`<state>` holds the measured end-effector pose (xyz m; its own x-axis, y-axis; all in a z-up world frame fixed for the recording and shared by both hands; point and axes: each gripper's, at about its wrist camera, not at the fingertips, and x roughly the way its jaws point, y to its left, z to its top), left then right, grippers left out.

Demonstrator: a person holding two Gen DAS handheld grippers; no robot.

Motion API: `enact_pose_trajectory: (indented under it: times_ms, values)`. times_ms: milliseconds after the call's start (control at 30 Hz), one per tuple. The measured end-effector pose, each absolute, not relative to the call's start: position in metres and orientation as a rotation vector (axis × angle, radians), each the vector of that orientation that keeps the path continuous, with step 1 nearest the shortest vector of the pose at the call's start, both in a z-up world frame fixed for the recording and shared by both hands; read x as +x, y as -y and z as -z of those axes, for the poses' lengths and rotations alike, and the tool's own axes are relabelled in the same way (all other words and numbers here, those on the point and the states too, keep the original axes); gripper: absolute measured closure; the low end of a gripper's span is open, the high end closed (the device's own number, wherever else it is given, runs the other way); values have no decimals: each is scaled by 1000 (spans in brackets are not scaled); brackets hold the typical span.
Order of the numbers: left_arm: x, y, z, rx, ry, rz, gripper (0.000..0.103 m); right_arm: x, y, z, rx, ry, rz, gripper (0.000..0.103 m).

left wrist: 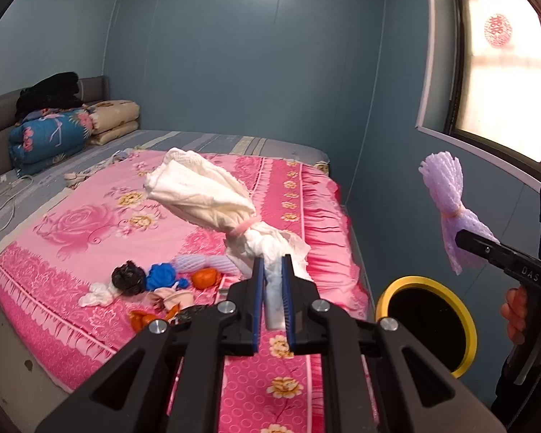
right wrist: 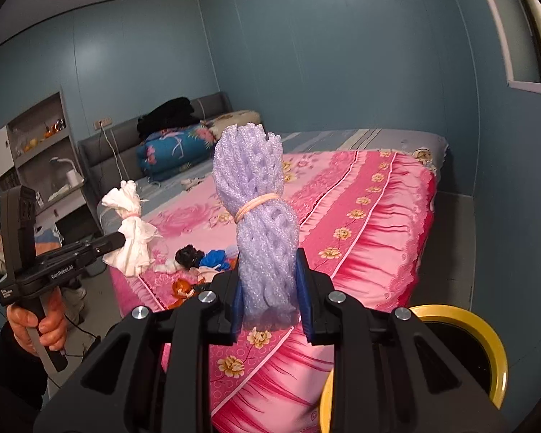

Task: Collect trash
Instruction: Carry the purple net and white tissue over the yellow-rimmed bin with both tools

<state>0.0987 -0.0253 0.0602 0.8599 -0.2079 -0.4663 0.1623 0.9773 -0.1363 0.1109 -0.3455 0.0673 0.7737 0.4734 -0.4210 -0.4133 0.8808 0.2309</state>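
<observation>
Left wrist view shows the left hand-held gripper (left wrist: 273,270) clamped on a white tied paper bundle (left wrist: 205,195) and the right hand-held gripper (right wrist: 268,281) gripping a purple foam-net bundle (right wrist: 259,216), both above the yellow-rimmed black bin (left wrist: 427,324), neither dropped yet, while several small crumpled scraps (left wrist: 155,281) remain on the pink floral bed (left wrist: 90,223).

Each camera is sitting on its own gripper, looking forward along the fingers and a bit down over the pink bed (left wrist: 90,223). Both are seeing the yellow bin (right wrist: 487,342), and each is catching the other gripper.
</observation>
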Motion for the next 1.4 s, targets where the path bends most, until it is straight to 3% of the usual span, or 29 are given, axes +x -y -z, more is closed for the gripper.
enact_pose_trajectory:
  times_ms: [500,1400]
  values:
    - [119,121,-70,0,-483,393,94,81,399,-85,153,-389,-315,79]
    - [159,248,14,31,-745,635,94,122,469,-22,309,-597,-74,77]
